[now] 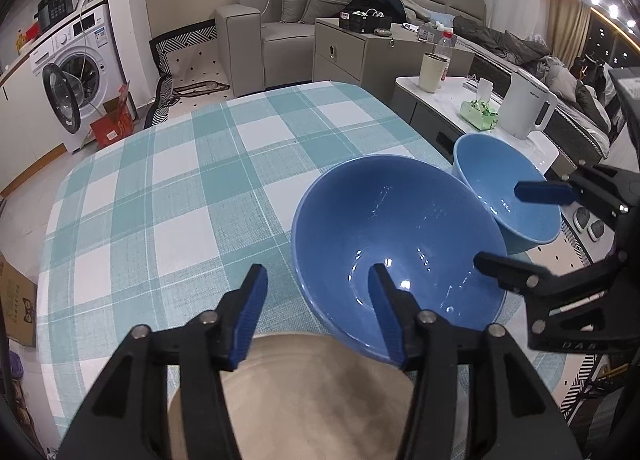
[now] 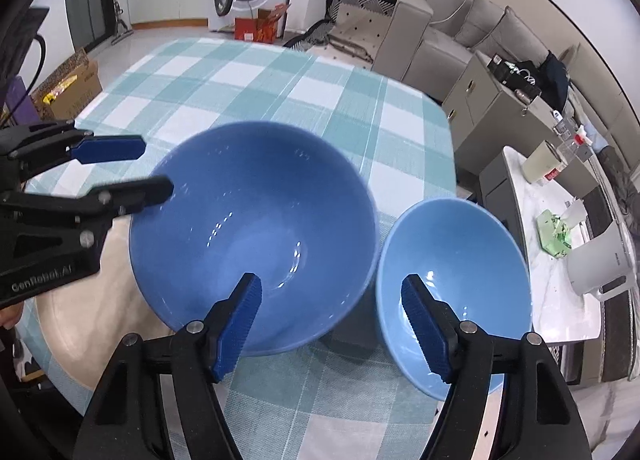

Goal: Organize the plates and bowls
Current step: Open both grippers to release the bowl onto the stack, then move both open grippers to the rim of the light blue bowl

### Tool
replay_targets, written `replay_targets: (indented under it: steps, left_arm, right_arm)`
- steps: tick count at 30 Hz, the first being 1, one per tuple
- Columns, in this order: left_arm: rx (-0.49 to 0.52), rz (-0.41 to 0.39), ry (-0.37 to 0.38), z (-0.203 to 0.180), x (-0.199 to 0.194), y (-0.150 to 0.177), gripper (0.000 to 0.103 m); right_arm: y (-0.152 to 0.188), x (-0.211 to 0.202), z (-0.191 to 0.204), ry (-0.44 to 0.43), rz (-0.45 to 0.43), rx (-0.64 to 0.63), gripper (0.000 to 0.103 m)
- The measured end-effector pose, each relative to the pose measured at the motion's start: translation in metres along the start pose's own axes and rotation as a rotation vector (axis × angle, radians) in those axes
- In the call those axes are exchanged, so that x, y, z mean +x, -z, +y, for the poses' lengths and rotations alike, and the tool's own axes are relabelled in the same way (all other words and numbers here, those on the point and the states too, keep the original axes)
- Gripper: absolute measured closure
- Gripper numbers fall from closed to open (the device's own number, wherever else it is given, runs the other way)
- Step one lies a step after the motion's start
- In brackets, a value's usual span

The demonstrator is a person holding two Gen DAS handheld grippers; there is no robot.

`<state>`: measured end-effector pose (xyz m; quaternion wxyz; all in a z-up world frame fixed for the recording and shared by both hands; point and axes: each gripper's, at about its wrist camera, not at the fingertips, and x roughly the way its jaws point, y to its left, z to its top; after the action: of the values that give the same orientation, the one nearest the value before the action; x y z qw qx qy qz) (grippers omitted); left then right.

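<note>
A large blue bowl (image 1: 400, 236) (image 2: 248, 219) stands on the teal checked tablecloth (image 1: 160, 179), its near-left side overlapping a beige plate (image 1: 292, 400) (image 2: 76, 300). A smaller, lighter blue bowl (image 1: 504, 187) (image 2: 452, 284) sits to its right at the table's edge. My left gripper (image 1: 318, 276) (image 2: 154, 167) is open astride the large bowl's near rim, one finger inside and one outside, neither pad pressing. My right gripper (image 2: 332, 282) (image 1: 500, 225) is open too, its left finger over the large bowl and its right finger in the small bowl.
Right of the table, a low white side table (image 2: 560, 300) holds a white kettle (image 1: 524, 103), a cream cup (image 1: 432, 71) and a green tissue pack (image 1: 478, 113). A grey sofa (image 1: 280, 15), a washing machine (image 1: 76, 71) and cardboard boxes (image 2: 68, 87) stand beyond.
</note>
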<state>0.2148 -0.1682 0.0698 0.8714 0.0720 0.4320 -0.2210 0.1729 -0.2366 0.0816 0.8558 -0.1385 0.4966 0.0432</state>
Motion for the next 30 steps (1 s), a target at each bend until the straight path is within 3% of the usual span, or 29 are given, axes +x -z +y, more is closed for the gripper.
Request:
replay_targets:
  steps: [7, 8, 9, 11, 16, 17, 22, 30]
  left_arm:
    - [0.021, -0.015, 0.018, -0.009, -0.010, -0.005, 0.046]
    - [0.022, -0.017, 0.023, -0.011, -0.011, -0.005, 0.039]
    - [0.022, -0.020, 0.024, -0.012, -0.013, -0.006, 0.026]
    - [0.020, -0.052, 0.016, -0.015, -0.018, -0.008, 0.015]
    - [0.019, -0.083, 0.056, -0.021, -0.027, -0.015, 0.007]
    - [0.021, -0.090, 0.068, -0.022, -0.028, -0.017, 0.000]
    - [0.023, -0.122, 0.114, -0.034, -0.032, -0.027, 0.000]
    - [0.040, -0.119, 0.157, -0.063, -0.019, -0.047, 0.000]
  right_arm:
    - [0.002, -0.022, -0.031, -0.045, -0.090, 0.115, 0.010]
    - [0.003, -0.026, -0.035, -0.045, -0.109, 0.128, 0.008]
    - [0.004, -0.031, -0.038, -0.044, -0.129, 0.136, 0.005]
    - [0.006, -0.039, -0.044, -0.039, -0.156, 0.156, 0.004]
    - [0.015, -0.064, -0.065, -0.034, -0.227, 0.224, 0.001]
    - [0.018, -0.068, -0.069, -0.028, -0.236, 0.238, 0.001]
    - [0.034, -0.086, -0.095, -0.052, -0.271, 0.311, 0.001]
    - [0.064, -0.099, -0.132, -0.018, -0.273, 0.387, 0.001]
